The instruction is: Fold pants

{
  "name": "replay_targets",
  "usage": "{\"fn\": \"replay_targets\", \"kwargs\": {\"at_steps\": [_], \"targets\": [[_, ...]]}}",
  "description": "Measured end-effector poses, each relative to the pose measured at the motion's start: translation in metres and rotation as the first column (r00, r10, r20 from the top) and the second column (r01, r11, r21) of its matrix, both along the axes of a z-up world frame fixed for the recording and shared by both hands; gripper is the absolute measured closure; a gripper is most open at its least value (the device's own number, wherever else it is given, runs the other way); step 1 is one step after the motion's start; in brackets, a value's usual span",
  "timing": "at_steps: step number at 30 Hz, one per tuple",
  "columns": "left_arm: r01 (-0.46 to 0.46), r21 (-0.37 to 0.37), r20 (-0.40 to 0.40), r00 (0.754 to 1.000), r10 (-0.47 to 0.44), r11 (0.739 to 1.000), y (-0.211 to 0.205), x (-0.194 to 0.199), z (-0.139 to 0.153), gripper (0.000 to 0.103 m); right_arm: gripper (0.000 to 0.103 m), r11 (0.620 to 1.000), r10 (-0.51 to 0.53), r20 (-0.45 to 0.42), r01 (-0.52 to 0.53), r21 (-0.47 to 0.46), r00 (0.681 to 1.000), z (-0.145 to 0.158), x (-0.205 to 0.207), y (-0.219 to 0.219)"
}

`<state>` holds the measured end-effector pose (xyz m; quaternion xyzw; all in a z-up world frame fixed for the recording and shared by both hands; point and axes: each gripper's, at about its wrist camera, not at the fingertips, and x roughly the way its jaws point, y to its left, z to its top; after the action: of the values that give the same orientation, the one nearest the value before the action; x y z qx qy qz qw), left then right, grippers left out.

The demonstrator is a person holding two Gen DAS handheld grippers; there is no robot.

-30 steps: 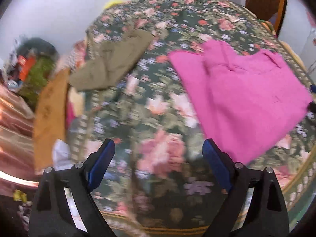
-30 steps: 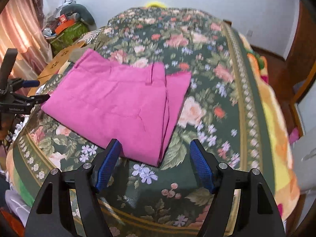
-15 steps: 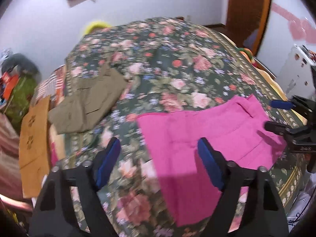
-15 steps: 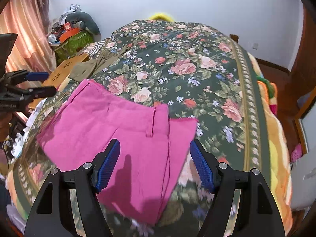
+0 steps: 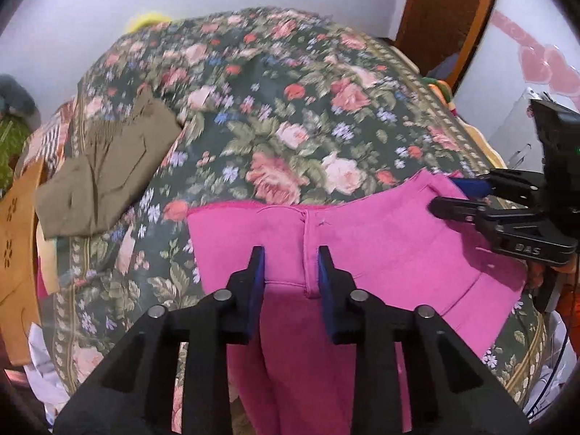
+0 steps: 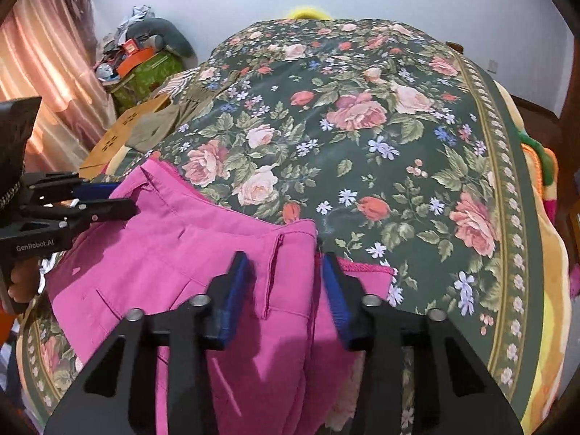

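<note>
Bright pink pants (image 5: pixel 380 246) lie folded on the floral bedspread (image 5: pixel 290 108) near its front edge; they also show in the right wrist view (image 6: pixel 188 253). My left gripper (image 5: pixel 290 264) has its jaws partly closed around a fold of the pink fabric beside a seam, gripping it. My right gripper (image 6: pixel 282 272) has its jaws narrowed around the pants' edge by a seam. Each gripper shows in the other's view, the right (image 5: pixel 467 195) at the pants' far corner, the left (image 6: pixel 105 199) likewise.
Folded olive-green pants (image 5: pixel 105 177) lie at the bed's left side. A brown cardboard box (image 5: pixel 18 253) and clutter (image 6: pixel 145 58) stand left of the bed. A wooden door (image 5: pixel 446 11) is at the back right. A curtain (image 6: pixel 43 72) hangs left.
Both grippers have moved forward and down onto the pink pants, and their jaws have narrowed from wide open to gripping the fabric. The pants' near edge now hangs lifted.
</note>
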<state>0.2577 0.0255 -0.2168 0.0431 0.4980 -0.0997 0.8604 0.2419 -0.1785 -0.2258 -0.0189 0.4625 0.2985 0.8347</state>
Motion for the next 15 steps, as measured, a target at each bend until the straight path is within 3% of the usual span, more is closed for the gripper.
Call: {"fn": "replay_targets", "kwargs": {"at_steps": [4,9,12,15], "targets": [[0.026,0.012,0.053,0.998,-0.026,1.000,-0.009,-0.002,0.018,0.081,0.084,1.000,0.021,0.045,-0.020,-0.007,0.999,0.005,-0.005,-0.001],[0.019,0.016,0.092,0.996,-0.021,1.000,-0.009,0.007,0.025,0.081,0.088,1.000,-0.001,0.115,0.001,-0.004,0.993,0.017,-0.008,-0.010],[-0.001,0.047,0.059,0.998,-0.001,0.999,-0.012,0.017,0.007,0.081,0.088,0.999,-0.011,0.124,0.016,-0.039,0.992,0.010,-0.003,-0.010],[-0.038,0.080,-0.023,0.999,0.040,0.996,-0.009,0.030,-0.018,0.077,0.088,0.998,-0.024,0.068,0.028,-0.055,0.997,-0.003,0.007,-0.009]]}}
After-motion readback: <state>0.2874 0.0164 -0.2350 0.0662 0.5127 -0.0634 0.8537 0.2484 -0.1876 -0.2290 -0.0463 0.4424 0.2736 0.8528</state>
